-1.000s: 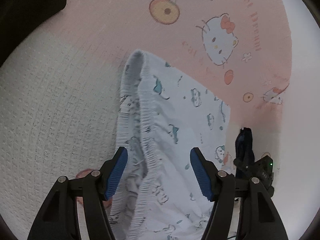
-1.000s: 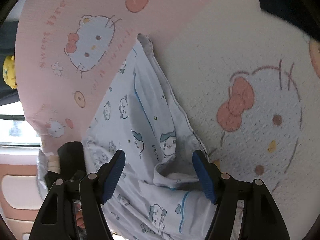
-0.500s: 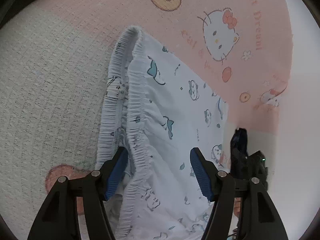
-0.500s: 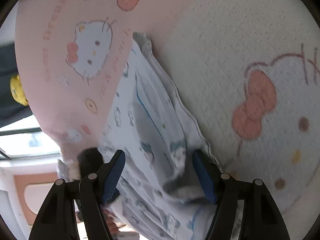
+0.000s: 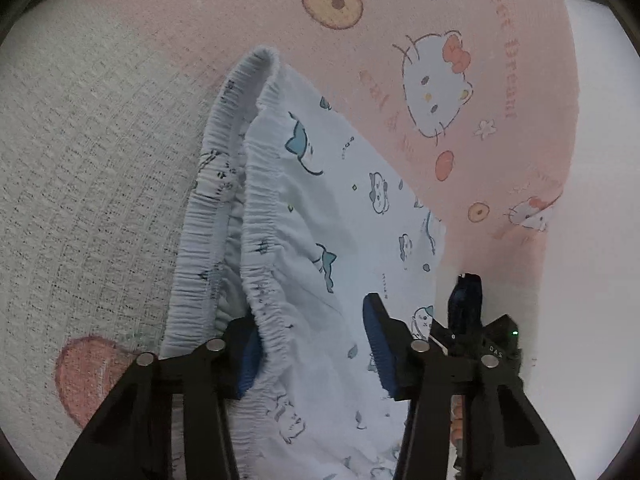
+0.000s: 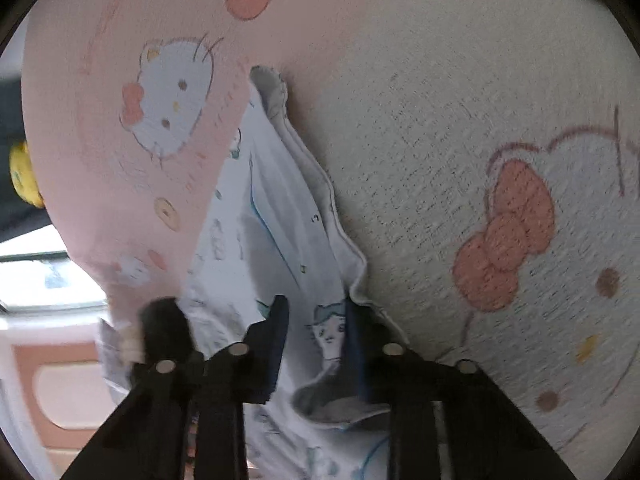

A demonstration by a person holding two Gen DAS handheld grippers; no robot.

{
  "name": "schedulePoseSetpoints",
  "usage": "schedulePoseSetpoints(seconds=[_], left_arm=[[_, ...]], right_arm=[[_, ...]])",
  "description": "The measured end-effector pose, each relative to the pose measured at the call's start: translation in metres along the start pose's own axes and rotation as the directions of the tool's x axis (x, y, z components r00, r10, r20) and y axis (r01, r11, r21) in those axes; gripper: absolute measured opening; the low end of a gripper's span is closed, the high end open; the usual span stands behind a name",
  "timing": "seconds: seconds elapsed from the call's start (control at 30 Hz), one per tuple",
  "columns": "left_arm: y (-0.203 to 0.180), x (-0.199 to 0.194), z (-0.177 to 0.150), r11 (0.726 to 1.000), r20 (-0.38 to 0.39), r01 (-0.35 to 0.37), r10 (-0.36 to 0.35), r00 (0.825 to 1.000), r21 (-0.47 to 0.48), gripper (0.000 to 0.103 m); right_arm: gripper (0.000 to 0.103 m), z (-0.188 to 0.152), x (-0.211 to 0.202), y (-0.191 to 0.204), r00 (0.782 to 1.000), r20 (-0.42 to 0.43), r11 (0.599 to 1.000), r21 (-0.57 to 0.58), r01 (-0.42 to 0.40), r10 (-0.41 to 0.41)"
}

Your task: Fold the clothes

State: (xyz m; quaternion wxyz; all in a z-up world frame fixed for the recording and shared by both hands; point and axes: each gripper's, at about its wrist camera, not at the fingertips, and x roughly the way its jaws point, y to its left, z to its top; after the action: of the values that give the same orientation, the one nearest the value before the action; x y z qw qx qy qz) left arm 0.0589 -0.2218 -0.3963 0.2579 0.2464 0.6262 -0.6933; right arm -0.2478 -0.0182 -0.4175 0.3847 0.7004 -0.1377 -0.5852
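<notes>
Pale blue cat-print shorts point(image 5: 340, 216) lie flat on a pink and cream cartoon-cat blanket point(image 5: 100, 140). My left gripper point(image 5: 316, 346) sits at the elastic waistband point(image 5: 218, 208) and its jaws are closing. One pad is tucked under the upper waistband layer, the other rests over the cloth, and a wide gap remains. In the right wrist view my right gripper point(image 6: 317, 336) is closing at the other end of the shorts point(image 6: 280, 208). A bunched fold of cloth fills the narrow gap and touches both pads. Each view shows the other gripper as a dark shape beyond the shorts.
The blanket point(image 6: 440, 120) runs on past the shorts, with a big bow print at the right. A yellow toy point(image 6: 22, 176) sits at the left edge of the right wrist view, above pale furniture point(image 6: 60, 392). A white surface point(image 5: 592, 200) borders the blanket.
Both pairs of jaws have narrowed, the right by about half onto the gathered hem. The left gripper has crept up to the waistband, one finger slipping under its top layer.
</notes>
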Motion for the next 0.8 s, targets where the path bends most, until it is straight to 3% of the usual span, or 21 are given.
schedulePoseSetpoints(seconds=[0.07,0.1,0.17,0.23,0.33,0.43,0.5,0.6,0.7,0.73,0.8], left_arm=[[0.001,0.000,0.000,1.000,0.008,-0.017,0.017,1.000,0.000,0.030],[0.002,0.000,0.000,1.000,0.012,-0.028,0.028,1.000,0.003,0.026],[0.001,0.000,-0.001,0.996,0.017,-0.076,0.075,0.997,0.040,0.014],[-0.008,-0.002,-0.003,0.983,0.042,-0.138,0.134,0.990,0.119,0.010],[-0.020,-0.003,-0.007,0.954,0.075,-0.216,0.204,0.976,0.208,0.010],[-0.027,-0.003,-0.009,0.922,0.084,-0.287,0.275,0.958,0.260,0.010],[-0.024,-0.004,-0.009,0.916,0.079,-0.306,0.296,0.952,0.258,0.010],[-0.016,-0.007,-0.007,0.917,0.069,-0.323,0.315,0.947,0.233,0.010],[-0.011,-0.012,-0.004,0.923,0.065,-0.318,0.312,0.948,0.217,0.010],[-0.011,-0.012,-0.003,0.916,0.062,-0.335,0.329,0.942,0.223,0.010],[-0.011,-0.011,-0.003,0.894,0.059,-0.375,0.372,0.926,0.245,0.010]], right_arm=[[0.020,-0.003,0.001,0.012,0.997,0.012,0.994,-0.080,0.077,-0.077],[0.014,-0.003,0.002,0.016,0.993,0.020,0.985,-0.123,0.121,-0.120],[0.003,-0.008,0.004,0.029,0.971,0.056,0.948,-0.210,0.239,-0.232],[0.003,-0.015,0.007,0.042,0.945,0.098,0.903,-0.278,0.328,-0.313],[0.003,-0.029,0.013,0.067,0.878,0.193,0.773,-0.417,0.478,-0.439],[0.003,-0.043,0.019,0.081,0.817,0.283,0.637,-0.519,0.571,-0.502],[0.003,-0.045,0.022,0.081,0.779,0.311,0.576,-0.537,0.616,-0.544],[0.003,-0.040,0.016,0.072,0.756,0.326,0.570,-0.506,0.647,-0.568],[0.003,-0.034,0.008,0.065,0.700,0.378,0.525,-0.472,0.709,-0.606],[0.003,-0.032,0.006,0.063,0.704,0.378,0.535,-0.465,0.706,-0.601],[0.003,-0.028,0.002,0.056,0.732,0.353,0.585,-0.443,0.679,-0.582]])
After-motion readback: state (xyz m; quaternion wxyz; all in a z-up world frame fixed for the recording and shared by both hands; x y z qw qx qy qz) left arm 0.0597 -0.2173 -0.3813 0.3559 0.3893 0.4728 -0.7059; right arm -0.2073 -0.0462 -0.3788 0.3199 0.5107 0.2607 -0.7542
